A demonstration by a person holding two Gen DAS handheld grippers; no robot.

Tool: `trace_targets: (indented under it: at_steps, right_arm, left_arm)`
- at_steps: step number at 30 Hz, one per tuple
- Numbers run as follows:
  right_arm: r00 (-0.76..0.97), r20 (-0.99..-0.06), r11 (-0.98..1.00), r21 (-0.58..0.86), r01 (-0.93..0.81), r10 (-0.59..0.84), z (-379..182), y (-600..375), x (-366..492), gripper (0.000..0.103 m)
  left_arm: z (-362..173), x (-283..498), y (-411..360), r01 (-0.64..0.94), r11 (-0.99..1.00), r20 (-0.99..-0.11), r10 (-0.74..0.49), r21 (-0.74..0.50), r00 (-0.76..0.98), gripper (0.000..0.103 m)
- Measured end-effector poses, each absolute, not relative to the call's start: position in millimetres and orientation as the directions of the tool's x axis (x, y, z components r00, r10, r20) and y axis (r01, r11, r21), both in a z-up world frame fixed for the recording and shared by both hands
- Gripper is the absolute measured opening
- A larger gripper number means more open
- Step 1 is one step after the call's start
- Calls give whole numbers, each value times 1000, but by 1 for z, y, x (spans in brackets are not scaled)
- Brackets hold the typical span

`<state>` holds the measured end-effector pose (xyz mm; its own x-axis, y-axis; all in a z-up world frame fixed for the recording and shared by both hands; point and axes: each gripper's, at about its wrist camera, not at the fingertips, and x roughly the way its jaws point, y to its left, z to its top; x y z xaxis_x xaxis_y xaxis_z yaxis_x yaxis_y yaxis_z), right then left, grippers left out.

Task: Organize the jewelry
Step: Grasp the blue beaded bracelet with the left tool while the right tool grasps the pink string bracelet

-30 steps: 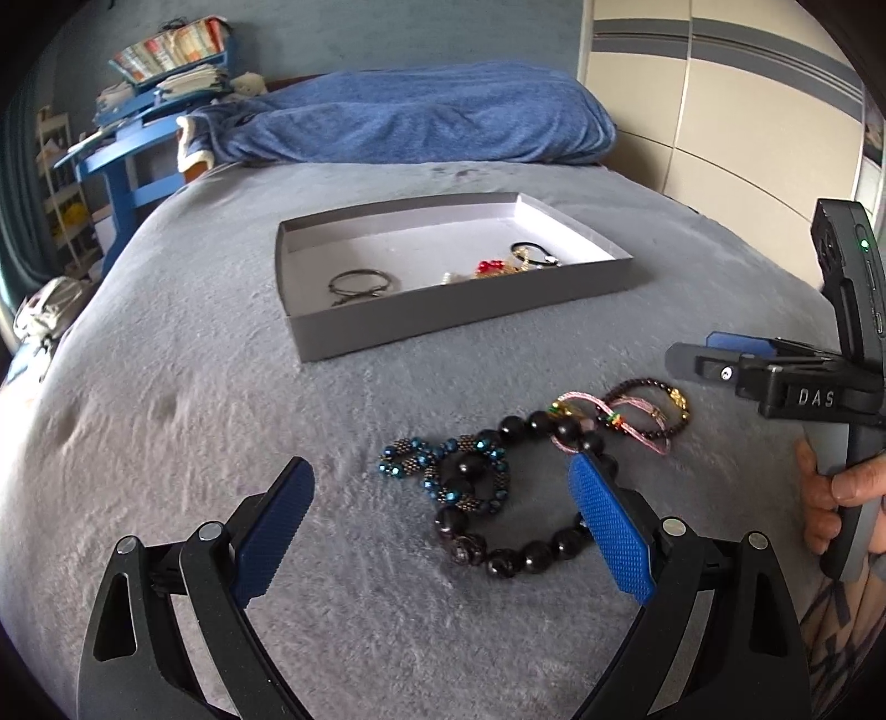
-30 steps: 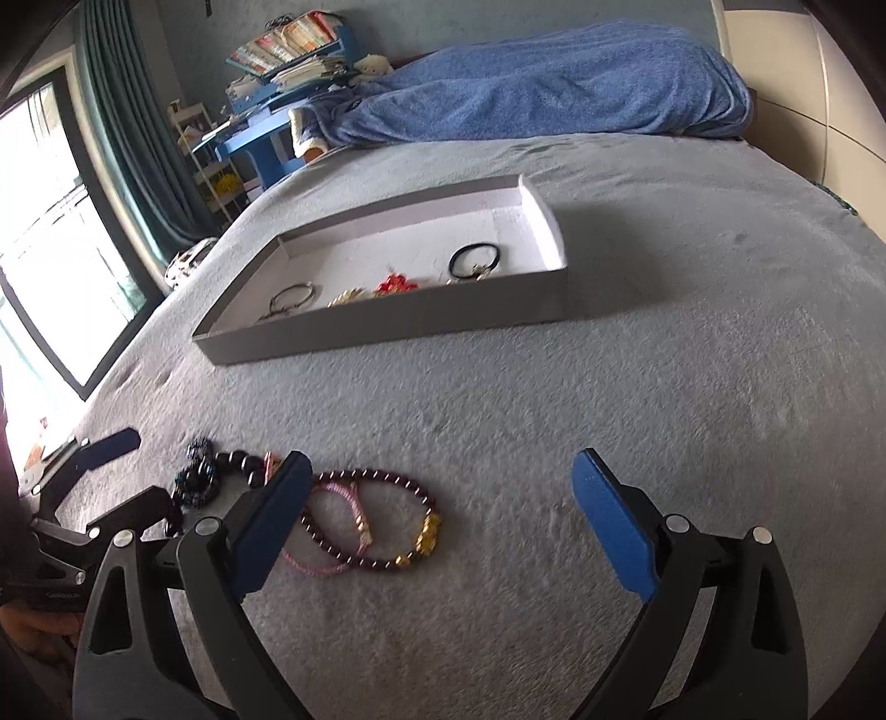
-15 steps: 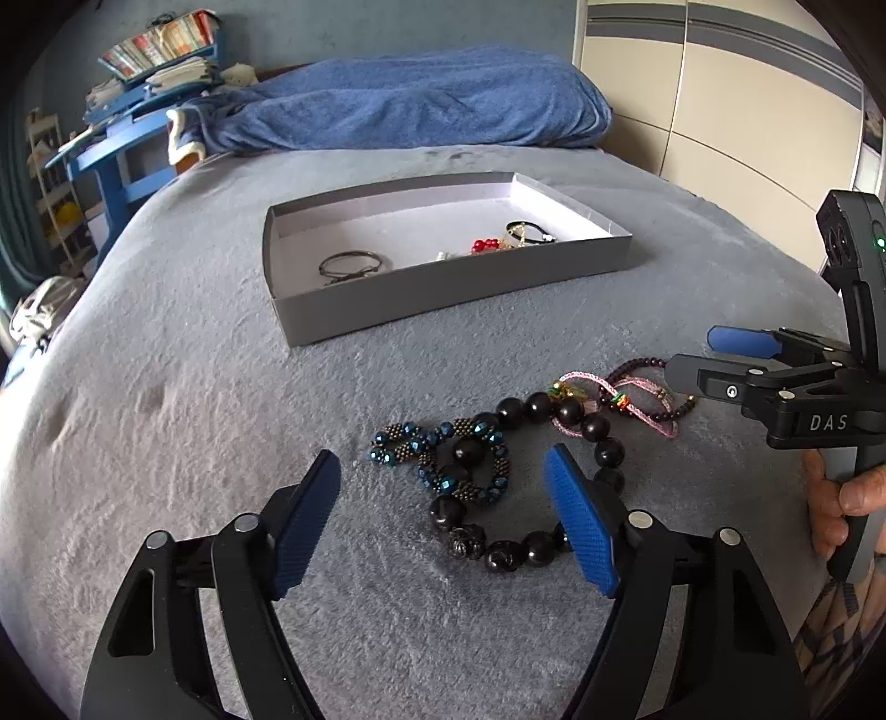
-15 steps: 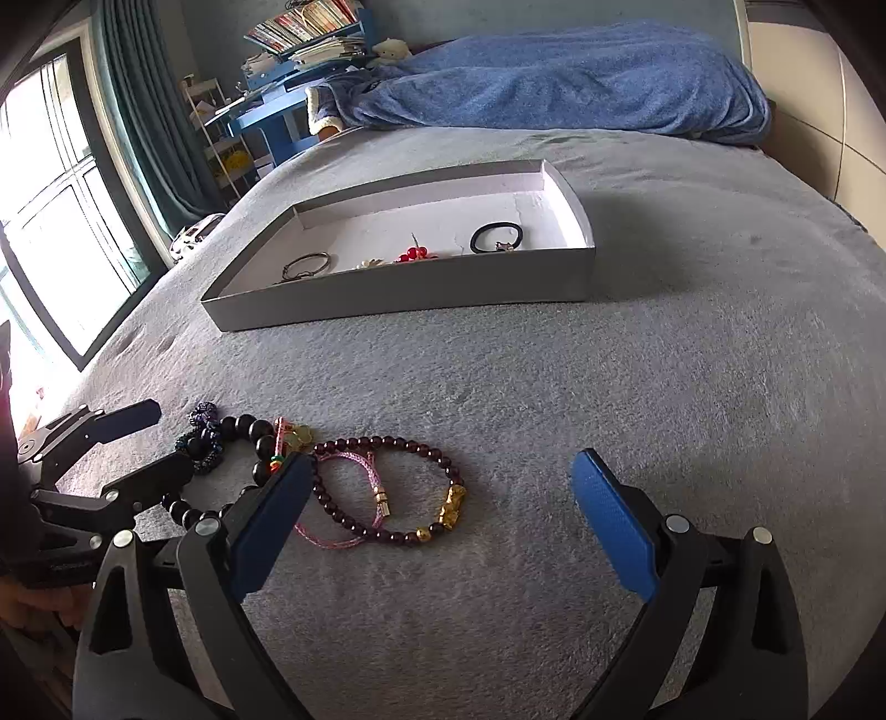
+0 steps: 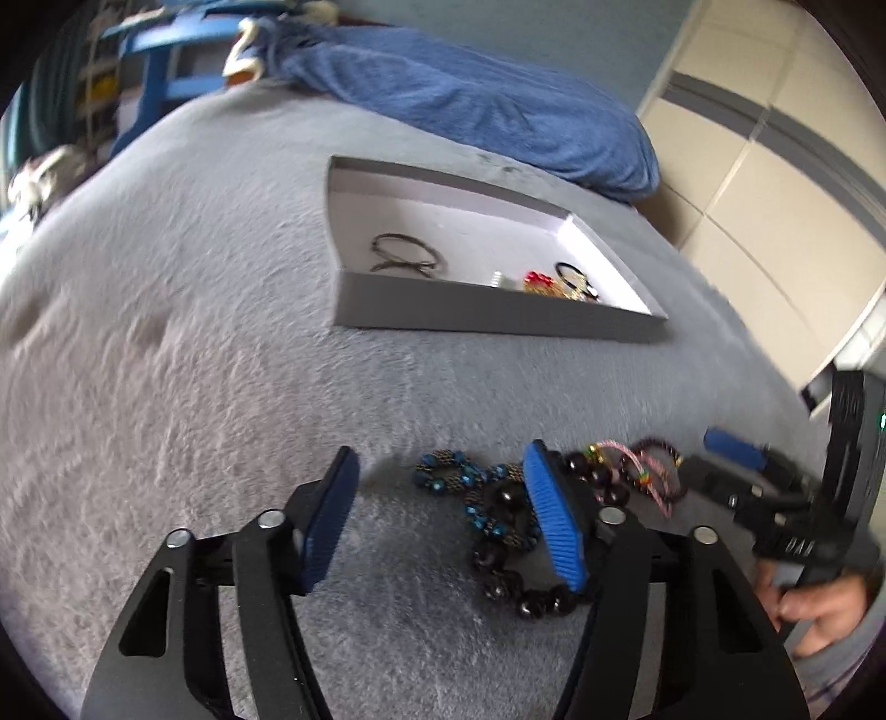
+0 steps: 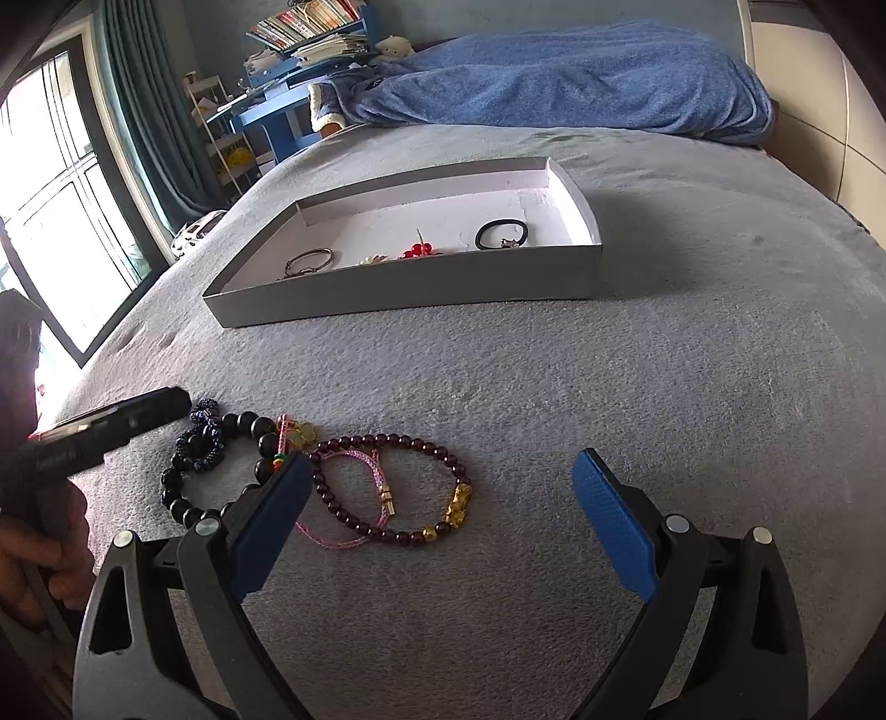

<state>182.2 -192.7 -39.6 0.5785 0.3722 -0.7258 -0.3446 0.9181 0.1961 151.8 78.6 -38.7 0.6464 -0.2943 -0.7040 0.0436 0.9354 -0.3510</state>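
A heap of bracelets lies on the grey bed: a large black bead bracelet [image 5: 501, 576] [image 6: 183, 507], a blue bead bracelet [image 5: 448, 479] [image 6: 202, 437], a pink cord bracelet [image 6: 354, 498] and a dark red bead bracelet with gold charms [image 6: 437, 487]. A grey shallow box [image 5: 487, 318] [image 6: 387, 299] farther back holds hair ties and small red and gold pieces. My left gripper [image 5: 440, 520] is open, low over the bed just left of the heap, its right pad beside the black beads. My right gripper [image 6: 443, 526] is open, low, with the dark red bracelet between its fingers.
A blue blanket [image 6: 554, 77] lies at the head of the bed. A blue desk with books [image 6: 299, 50] and a window with curtains [image 6: 72, 183] stand to the left. A cream padded wall [image 5: 775, 138] is on the right.
My left gripper has swung and tilted left and lower, narrowing its opening, so the heap now sits at its right pad. My right gripper has edged closer to the dark red bracelet.
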Motion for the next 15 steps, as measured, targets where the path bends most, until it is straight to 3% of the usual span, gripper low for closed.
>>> trace_targets:
  at_steps: [7, 10, 11, 15]
  right_arm:
    - [574, -731, 917, 188, -351, 369, -42, -190, 181, 93]
    - [572, -734, 918, 184, -352, 367, -43, -189, 182, 93]
    - [573, -733, 918, 184, -352, 367, -42, -189, 182, 93]
    - [575, -728, 915, 189, -355, 373, -42, -189, 183, 93]
  left_arm:
    - [-47, 166, 68, 71, 926, -725, -336, -371, 602, 46]
    - [-50, 168, 65, 82, 925, -724, -344, -371, 598, 24]
    - [-50, 168, 64, 87, 925, -722, -345, -370, 599, 12]
    - [-40, 162, 64, 86, 941, -696, -303, -329, 651, 7]
